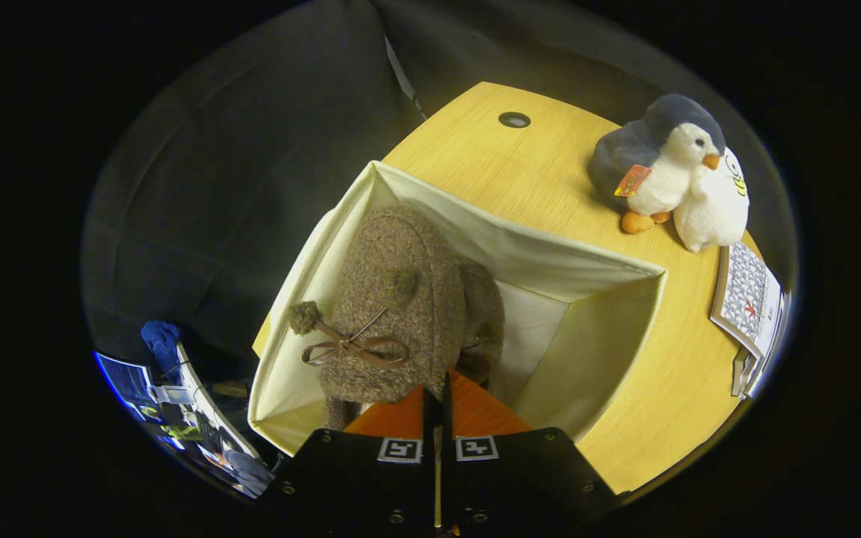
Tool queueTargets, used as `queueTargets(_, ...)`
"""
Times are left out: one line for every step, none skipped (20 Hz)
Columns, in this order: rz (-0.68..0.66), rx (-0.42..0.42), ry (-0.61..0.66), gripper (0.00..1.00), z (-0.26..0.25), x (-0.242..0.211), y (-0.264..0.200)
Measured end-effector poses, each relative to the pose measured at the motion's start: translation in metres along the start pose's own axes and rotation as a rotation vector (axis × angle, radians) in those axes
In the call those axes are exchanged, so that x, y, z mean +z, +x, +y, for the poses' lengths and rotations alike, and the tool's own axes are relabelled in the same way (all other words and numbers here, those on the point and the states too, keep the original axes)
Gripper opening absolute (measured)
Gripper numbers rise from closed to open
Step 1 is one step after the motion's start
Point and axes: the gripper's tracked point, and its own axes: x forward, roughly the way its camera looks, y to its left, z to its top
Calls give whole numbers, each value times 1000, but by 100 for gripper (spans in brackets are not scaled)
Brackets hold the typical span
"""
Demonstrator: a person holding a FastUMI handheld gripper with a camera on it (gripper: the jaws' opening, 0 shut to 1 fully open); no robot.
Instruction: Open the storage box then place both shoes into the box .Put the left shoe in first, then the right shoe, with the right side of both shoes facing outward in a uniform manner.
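Observation:
A cream fabric storage box (528, 250) stands open on the wooden table (535, 172). A fuzzy brown shoe (393, 299) with a leather bow and pom-poms hangs inside the box near its left wall, just ahead of my fingers. My gripper (445, 382) is shut on this shoe, its orange fingers (479, 411) pressed close together on the shoe's near edge. A second brown shoe (484, 314) sits beside it, lower in the box and partly hidden. The right half of the box floor shows bare.
A grey and white penguin plush (658, 164) and a white plush (714, 209) sit on the table beyond the box to the right. A patterned booklet (748, 299) lies near the table's right edge. A round cable hole (514, 119) is at the far side.

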Motion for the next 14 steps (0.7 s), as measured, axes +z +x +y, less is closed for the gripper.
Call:
queueTargets(-5, 27, 5, 6, 7, 0, -2)
queueTargets(-23, 40, 4, 15, 10, 3, -6)
queueTargets(-35, 45, 1, 19, 10, 5, -12)
queueTargets(-43, 58, 0, 36, 12, 3, -17)
queueTargets(-61, 65, 0, 53, 12, 5, -30)
queueTargets(-84, 77, -5, 69, 15, 3, -37)
queueTargets(-107, 87, -10, 86, 15, 1, -48)
queueTargets(-130, 98, -11, 87, 16, -2, -61)
queueTargets(-158, 110, -9, 91, 16, -3, -74)
queueTargets(-185, 120, -4, 94, 14, -6, -88)
queueTargets(-216, 126, 1, 94, 10, -8, -101)
queueTargets(-253, 123, 6, 95, 4, -9, -113)
queueTargets(-292, 116, 6, 98, -4, -11, -126)
queueTargets(-339, 92, 13, 98, -16, -13, -137)
